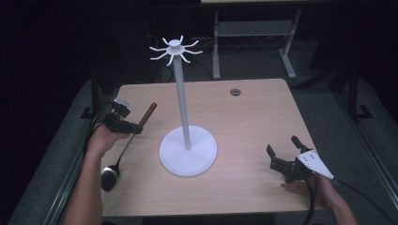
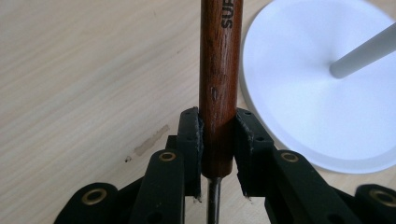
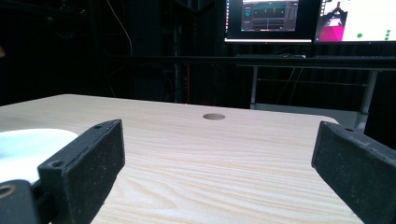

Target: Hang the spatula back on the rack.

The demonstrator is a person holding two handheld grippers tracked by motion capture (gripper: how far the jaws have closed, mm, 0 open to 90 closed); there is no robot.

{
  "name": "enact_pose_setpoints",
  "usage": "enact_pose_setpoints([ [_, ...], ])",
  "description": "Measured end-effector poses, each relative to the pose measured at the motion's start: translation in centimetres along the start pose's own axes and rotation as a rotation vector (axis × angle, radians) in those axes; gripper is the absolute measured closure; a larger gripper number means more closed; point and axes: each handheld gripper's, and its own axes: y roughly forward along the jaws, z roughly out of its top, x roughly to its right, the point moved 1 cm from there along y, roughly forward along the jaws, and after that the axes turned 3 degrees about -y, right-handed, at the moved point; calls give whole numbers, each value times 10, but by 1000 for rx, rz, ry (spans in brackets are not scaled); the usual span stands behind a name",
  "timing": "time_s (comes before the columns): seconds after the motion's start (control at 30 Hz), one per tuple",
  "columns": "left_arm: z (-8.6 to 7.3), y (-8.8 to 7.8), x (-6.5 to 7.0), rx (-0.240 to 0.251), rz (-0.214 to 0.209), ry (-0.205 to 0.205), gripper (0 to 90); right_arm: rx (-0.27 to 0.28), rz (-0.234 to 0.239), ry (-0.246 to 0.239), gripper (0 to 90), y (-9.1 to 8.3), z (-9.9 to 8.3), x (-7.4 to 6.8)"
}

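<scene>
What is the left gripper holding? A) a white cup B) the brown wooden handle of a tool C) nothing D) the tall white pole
B: in the left gripper view the left gripper has its jaws pressed on both sides of the brown wooden handle, with a thin metal rod running down out of its end.

The left gripper [image 1: 123,123] is black, with a small pale tag on top and a black cable trailing from it. In the left gripper view its linkage arms carry brass-ringed pivots, and its flat pads [image 2: 190,140] show small screw holes. The right gripper [image 1: 284,151] is black too, topped by a grey three-cornered plate with dark screw dots, a black cable running back. Its pads [image 3: 88,161] are matte and grainy. Both forearms are bare, no sleeves.
</scene>
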Motion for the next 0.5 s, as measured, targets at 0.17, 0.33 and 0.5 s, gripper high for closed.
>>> enact_pose_setpoints([
  [0.17, -2, -13, 2, 72, -6, 0, 733, 0, 0, 1, 20, 0, 0, 0],
  [0.33, -3, -24, 7, 158, -32, -5, 733, 0, 0, 0, 20, 0, 0, 0],
  [0.5, -4, -38, 15, 250, -63, 3, 733, 0, 0, 1, 20, 0, 0, 0],
])
